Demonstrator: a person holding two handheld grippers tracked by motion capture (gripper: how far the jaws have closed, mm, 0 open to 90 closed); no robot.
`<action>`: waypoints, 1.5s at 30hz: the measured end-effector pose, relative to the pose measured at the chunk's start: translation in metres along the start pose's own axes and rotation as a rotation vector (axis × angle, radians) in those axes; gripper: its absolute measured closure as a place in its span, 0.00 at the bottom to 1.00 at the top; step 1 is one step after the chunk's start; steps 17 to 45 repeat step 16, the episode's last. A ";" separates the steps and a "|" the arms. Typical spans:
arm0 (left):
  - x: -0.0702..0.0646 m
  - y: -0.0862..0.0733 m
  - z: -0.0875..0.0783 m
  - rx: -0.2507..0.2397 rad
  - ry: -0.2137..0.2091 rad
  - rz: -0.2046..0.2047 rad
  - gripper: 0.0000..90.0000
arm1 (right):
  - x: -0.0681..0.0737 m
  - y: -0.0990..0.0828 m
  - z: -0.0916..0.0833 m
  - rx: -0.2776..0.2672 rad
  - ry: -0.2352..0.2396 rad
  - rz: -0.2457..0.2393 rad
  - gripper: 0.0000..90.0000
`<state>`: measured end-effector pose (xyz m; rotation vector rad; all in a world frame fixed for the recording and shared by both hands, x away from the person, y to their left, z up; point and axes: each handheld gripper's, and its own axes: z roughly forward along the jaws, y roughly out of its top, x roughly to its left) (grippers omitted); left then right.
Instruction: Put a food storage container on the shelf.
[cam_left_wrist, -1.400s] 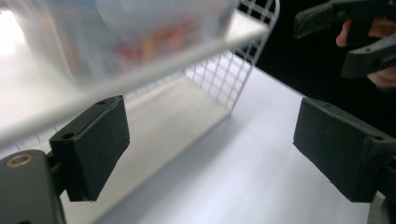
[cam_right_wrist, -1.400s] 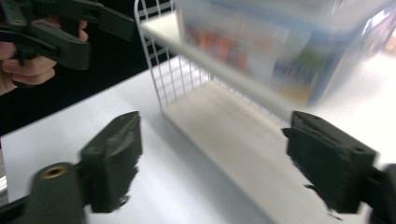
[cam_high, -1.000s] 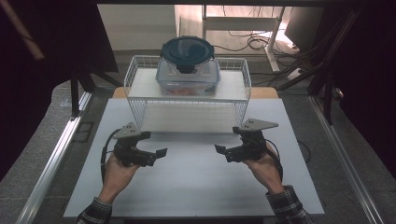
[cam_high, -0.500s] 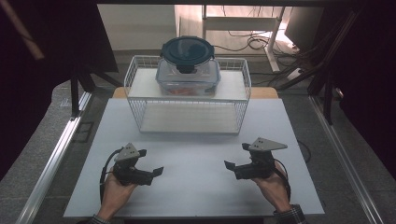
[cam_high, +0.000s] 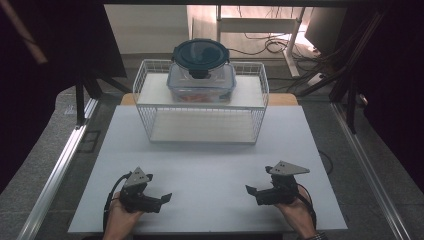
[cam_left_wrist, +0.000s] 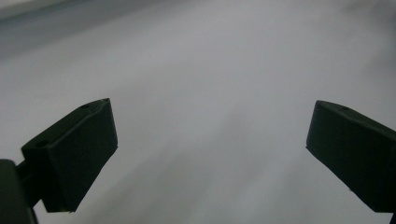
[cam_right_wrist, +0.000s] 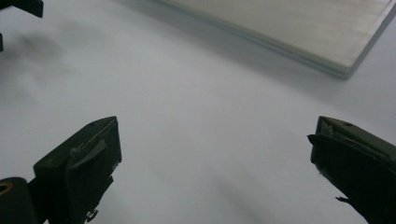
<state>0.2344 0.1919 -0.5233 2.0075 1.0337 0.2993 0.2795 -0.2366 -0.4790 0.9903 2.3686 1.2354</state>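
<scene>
My left gripper (cam_high: 162, 200) rests low over the white table (cam_high: 210, 165) near its front left, held by a hand, jaws pointing right. In the left gripper view it (cam_left_wrist: 210, 144) stands open with bare table between the jaws. My right gripper (cam_high: 253, 194) is near the front right, jaws pointing left toward the other one. The right gripper view shows it (cam_right_wrist: 212, 154) open and holding nothing. A white wire rack (cam_high: 150, 117) stands at the back of the table. On its upper shelf sits a clear rectangular box (cam_high: 201, 85) with a round dark-lidded container (cam_high: 201, 52) on top.
The rack's pale bottom panel (cam_right_wrist: 299, 32) lies ahead of the right gripper. A tip of the left gripper (cam_right_wrist: 18, 7) shows at that view's top left. Metal rails (cam_high: 60, 165) run along both sides of the table. Cables and furniture legs (cam_high: 280, 45) lie behind it.
Both grippers have drawn back from the rack toward the table's front edge and spread a little further apart. Both stay open. The rack and containers have not moved.
</scene>
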 end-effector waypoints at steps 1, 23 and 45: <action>-0.001 -0.002 0.002 0.013 0.001 -0.002 0.02 | 0.000 -0.003 0.001 0.007 -0.002 0.000 0.01; -0.009 -0.008 0.022 0.146 0.016 0.040 0.01 | 0.003 -0.029 0.015 0.147 -0.042 -0.028 0.00; -0.009 -0.008 0.022 0.146 0.016 0.040 0.01 | 0.003 -0.029 0.015 0.147 -0.042 -0.028 0.00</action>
